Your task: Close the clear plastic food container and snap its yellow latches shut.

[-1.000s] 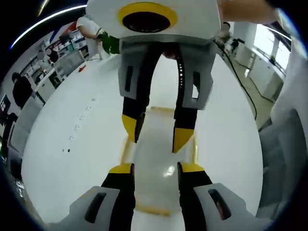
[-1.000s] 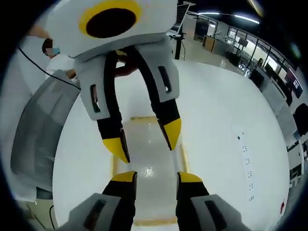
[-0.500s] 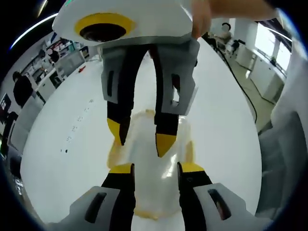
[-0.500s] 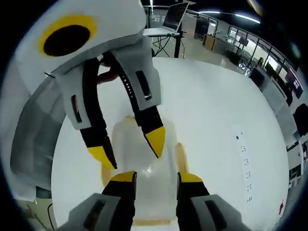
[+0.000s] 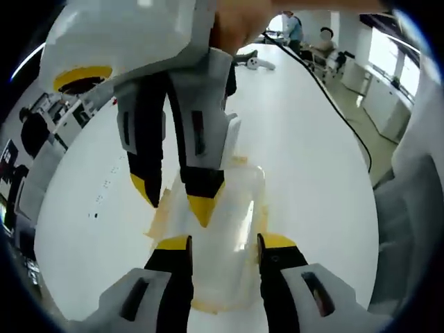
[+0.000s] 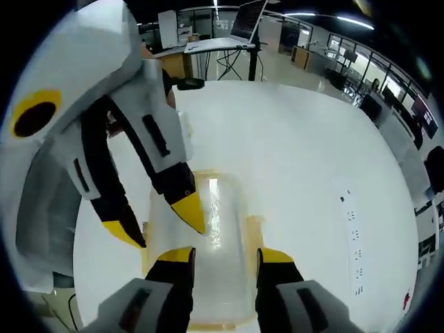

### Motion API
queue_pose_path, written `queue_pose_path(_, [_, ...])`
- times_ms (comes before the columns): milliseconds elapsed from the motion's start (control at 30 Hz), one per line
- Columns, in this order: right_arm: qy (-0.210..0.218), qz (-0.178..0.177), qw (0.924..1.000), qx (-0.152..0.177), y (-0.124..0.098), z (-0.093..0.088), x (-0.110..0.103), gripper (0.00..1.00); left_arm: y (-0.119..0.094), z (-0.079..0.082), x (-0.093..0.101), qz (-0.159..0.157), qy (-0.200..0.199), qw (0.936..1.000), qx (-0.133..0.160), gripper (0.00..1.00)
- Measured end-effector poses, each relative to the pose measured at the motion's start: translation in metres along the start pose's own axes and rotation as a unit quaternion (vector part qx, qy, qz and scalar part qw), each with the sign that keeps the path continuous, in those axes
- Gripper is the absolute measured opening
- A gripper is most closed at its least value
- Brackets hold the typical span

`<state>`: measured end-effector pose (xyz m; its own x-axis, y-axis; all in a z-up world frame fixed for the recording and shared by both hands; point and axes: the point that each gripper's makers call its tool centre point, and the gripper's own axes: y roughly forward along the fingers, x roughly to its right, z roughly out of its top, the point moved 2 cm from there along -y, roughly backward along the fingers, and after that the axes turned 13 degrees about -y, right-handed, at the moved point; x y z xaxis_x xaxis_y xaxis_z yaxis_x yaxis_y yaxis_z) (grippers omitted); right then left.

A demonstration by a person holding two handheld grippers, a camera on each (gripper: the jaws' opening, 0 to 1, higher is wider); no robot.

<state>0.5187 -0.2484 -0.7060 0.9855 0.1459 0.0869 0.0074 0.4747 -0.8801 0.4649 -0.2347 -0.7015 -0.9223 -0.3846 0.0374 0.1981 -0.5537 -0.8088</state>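
The clear plastic food container lies on the white tabletop directly ahead of both tongs, which face each other across it. In the left gripper view its long axis runs from 6 o'clock, between the left tongs, up to about 12 o'clock, where the right tongs come down onto it from above. In the right gripper view the container likewise stretches away from the right tongs toward 12 o'clock, with the left tongs dropping in from 10 o'clock.

Both tongs are open, jaws well apart and holding nothing; each pair straddles or hovers over the lid rather than clamping it. The yellow latches show as pale yellow strips along the container's edges, at 9 and 3 o'clock of the lid and at its near end. Whether any latch is already snapped down I cannot tell through the blur of the clear plastic.

Both tongs are about equally near, tips right over the lid, pitched steeply downward. The next move likely calls for pressing down on the lid, then working outward to the side latches.
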Motion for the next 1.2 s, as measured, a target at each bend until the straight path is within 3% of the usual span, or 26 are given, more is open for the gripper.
queue_pose_path(267, [0.02, 0.024, 0.9995, 0.004, 0.001, 0.0, 0.003, 0.35, 0.001, -0.003, 0.001, 0.012, 0.005, 0.9999, 0.002, 0.43])
queue_pose_path(467, [0.027, 0.04, 0.9988, -0.003, 0.003, 0.0, 0.004, 0.35, 0.0, -0.003, 0.002, 0.026, 0.025, 0.9993, 0.007, 0.41])
queue_pose_path(700, [0.026, 0.059, 0.9979, -0.012, 0.004, 0.0, 0.005, 0.36, 0.006, -0.005, 0.003, 0.026, 0.027, 0.9993, 0.0, 0.42])
queue_pose_path(1200, [0.013, 0.085, 0.9959, -0.027, 0.008, 0.0, 0.005, 0.36, 0.011, -0.007, 0.004, 0.05, 0.076, 0.9958, -0.01, 0.42])
